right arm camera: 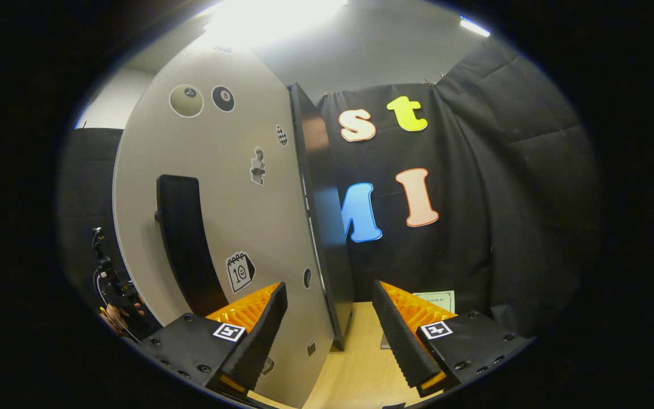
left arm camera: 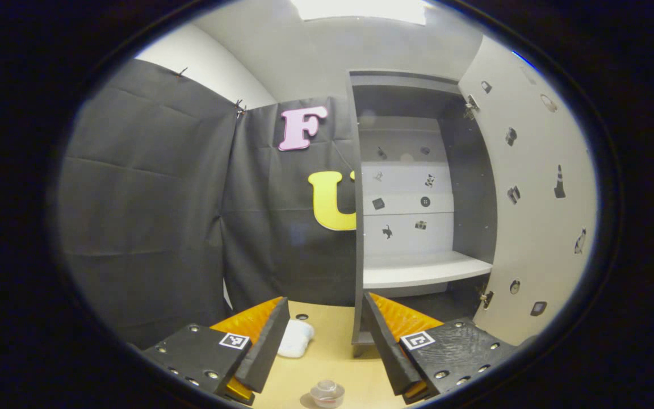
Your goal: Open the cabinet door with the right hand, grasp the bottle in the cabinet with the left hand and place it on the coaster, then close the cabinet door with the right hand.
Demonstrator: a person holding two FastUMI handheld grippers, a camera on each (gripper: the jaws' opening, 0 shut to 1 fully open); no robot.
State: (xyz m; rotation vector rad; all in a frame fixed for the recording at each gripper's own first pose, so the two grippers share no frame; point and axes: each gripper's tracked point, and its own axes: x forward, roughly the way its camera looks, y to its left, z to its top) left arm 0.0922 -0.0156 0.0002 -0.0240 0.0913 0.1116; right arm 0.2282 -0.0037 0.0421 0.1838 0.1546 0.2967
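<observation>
Ahead of the left gripper (left arm camera: 321, 341), slightly to its right, the cabinet (left arm camera: 418, 187) stands with its door (left arm camera: 537, 187) swung wide to the right, sticker-dotted on its inner face. Inside, a pale shelf (left arm camera: 423, 271) runs across below a back panel with small stickers; no bottle stands on that shelf, and the shadowed space beneath it is too dark to judge. The left gripper's fingers are spread apart with nothing between them. Just below and between them, close to the camera on the wooden table (left arm camera: 332, 346), sits a small clear bottle (left arm camera: 327, 393) seen from above, its cap toward the lens; whether a coaster lies under it cannot be told. A white crumpled object (left arm camera: 296, 339) lies on the table just beside the left finger's inner edge, and a small dark round mark (left arm camera: 302, 316) sits a little beyond it. In the right gripper view, the right gripper (right arm camera: 330, 335) is likewise released, holding nothing, its fingers straddling the open door's edge (right arm camera: 318, 227) without touching it. The door's outer face carries a long dark handle (right arm camera: 182, 238) to the left of the left finger, plus several stickers. A pale card (right arm camera: 435, 298) lies on the table just beyond the right finger.
</observation>
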